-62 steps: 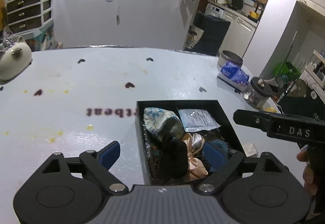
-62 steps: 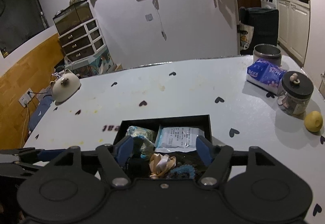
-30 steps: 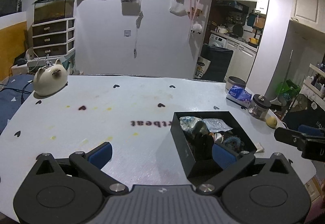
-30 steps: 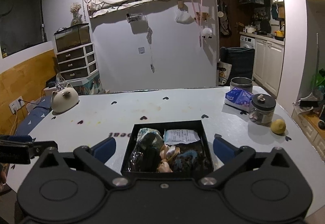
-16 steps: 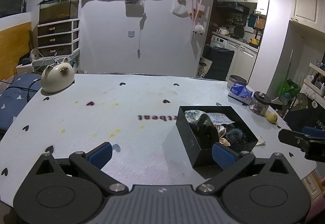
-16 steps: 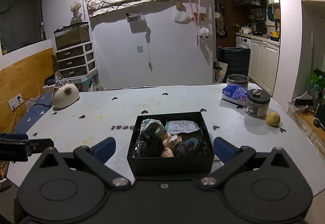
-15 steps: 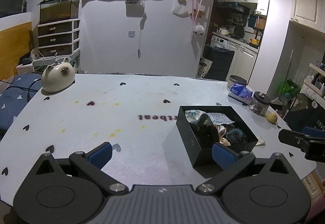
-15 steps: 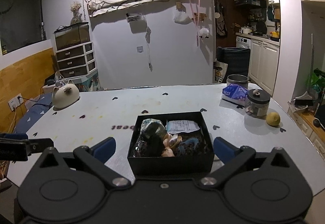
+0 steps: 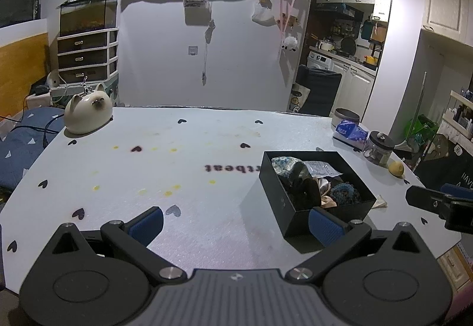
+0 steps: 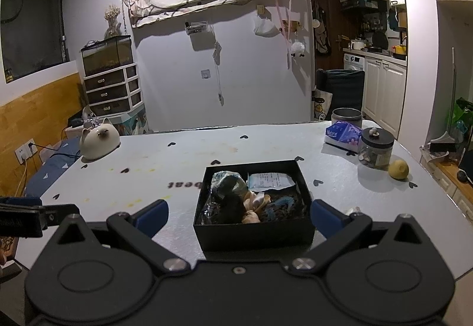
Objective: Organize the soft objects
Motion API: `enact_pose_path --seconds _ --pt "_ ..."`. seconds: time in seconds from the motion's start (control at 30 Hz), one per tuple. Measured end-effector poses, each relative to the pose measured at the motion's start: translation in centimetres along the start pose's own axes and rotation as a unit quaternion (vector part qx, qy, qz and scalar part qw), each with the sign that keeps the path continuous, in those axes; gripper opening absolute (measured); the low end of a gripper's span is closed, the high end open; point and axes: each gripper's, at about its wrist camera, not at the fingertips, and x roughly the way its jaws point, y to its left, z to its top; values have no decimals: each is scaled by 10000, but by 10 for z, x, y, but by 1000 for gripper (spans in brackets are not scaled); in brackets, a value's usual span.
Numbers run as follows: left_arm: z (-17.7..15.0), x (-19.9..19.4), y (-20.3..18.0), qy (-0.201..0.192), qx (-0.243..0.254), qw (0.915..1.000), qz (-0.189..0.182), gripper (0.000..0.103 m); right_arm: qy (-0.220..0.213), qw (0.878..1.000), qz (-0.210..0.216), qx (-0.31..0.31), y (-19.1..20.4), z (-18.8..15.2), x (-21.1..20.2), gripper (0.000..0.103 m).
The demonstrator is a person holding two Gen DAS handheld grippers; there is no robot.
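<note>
A black open box (image 10: 254, 232) stands on the white table (image 10: 177, 166) and holds several soft things: a black pouch (image 10: 232, 207), a peach bow (image 10: 254, 203), a blue scrunchie (image 10: 280, 203), a patterned cloth (image 10: 227, 179) and a white packet (image 10: 270, 180). The box also shows in the left wrist view (image 9: 295, 207). My right gripper (image 10: 239, 215) is open and empty, held back above the table's near edge with the box between its fingers' line. My left gripper (image 9: 235, 224) is open and empty, left of the box.
A cat-shaped ceramic pot (image 10: 99, 142) sits at the table's far left. At the right stand a tissue pack (image 10: 343, 133), a metal tin (image 10: 346, 116), a glass jar (image 10: 376, 148) and a yellow lemon-like ball (image 10: 398, 169). A small white scrap (image 9: 378, 201) lies by the box.
Both grippers have pulled back and up from the box over the last two seconds. In the last half second almost nothing moved.
</note>
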Motion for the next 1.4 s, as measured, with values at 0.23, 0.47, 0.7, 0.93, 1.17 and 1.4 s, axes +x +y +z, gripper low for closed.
enact_pose_path --seconds 0.23,0.47,0.7,0.93,1.17,1.4 --pt "1 1 -1 -2 6 10000 1 103 12 10000 -15 22 5 -3 -4 103" --pt "-1 -2 1 6 18 10000 17 103 15 10000 -26 58 6 -4 -5 103" --pt "-2 -4 2 -1 22 10000 14 103 20 10000 -20 64 5 -5 -6 103" --pt "-1 -2 0 6 21 10000 18 103 19 10000 -21 64 6 -5 -6 103" --pt "-1 -2 -1 2 23 10000 22 103 17 10000 -9 64 5 -4 -6 103" --pt "-2 -7 1 -6 28 10000 22 103 16 10000 -11 66 6 -4 -6 103"
